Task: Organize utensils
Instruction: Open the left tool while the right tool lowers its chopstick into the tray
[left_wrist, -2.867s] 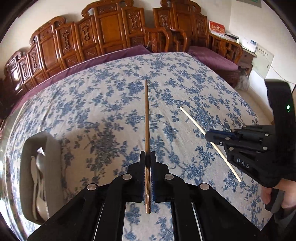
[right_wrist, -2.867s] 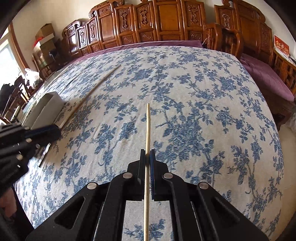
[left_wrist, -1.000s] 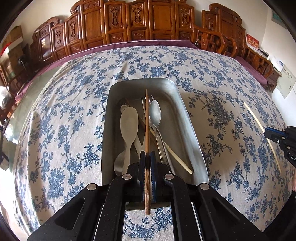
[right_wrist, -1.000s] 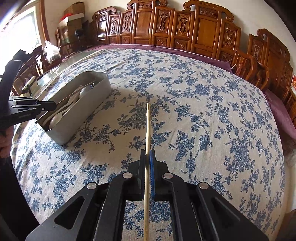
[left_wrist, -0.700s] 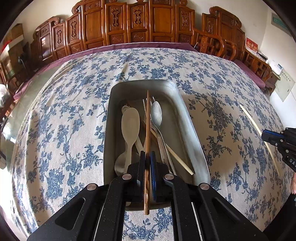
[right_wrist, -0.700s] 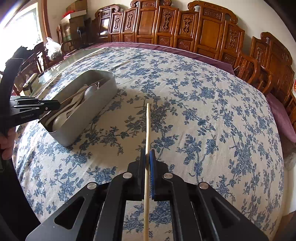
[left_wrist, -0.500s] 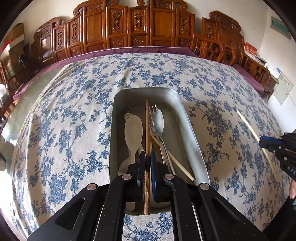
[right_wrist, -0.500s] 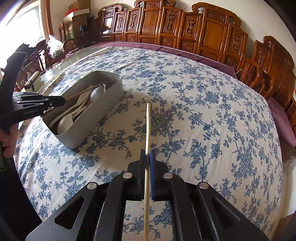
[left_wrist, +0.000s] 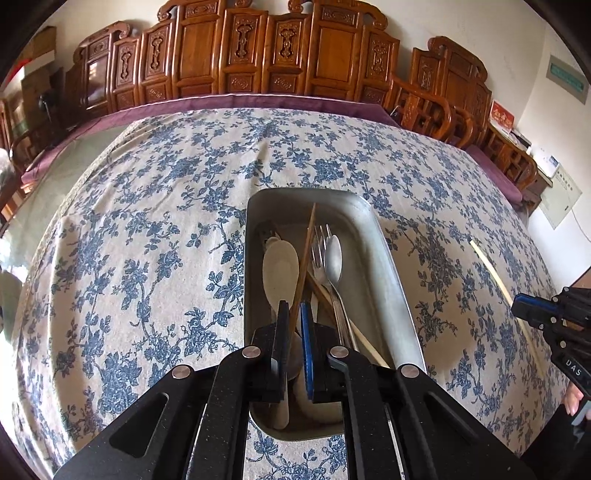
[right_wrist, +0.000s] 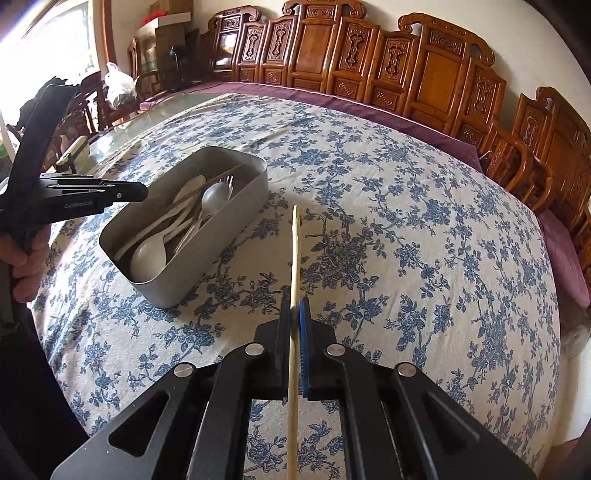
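A grey metal tin on the blue-flowered cloth holds white spoons, a metal spoon, a fork and a pale stick. My left gripper hovers over the tin's near end, jaws a little apart. The brown chopstick lies askew in the tin, loose between the pads. My right gripper is shut on a pale chopstick, held above the cloth right of the tin.
Carved wooden chairs line the table's far side beyond a purple cloth border. Bare glass tabletop shows at the far left. A person's hand grips the left tool.
The brown chopstick has tipped to the right and dropped forward out of the left jaws into the tin. The left gripper has drawn back and up. The right gripper has come nearer the tin.
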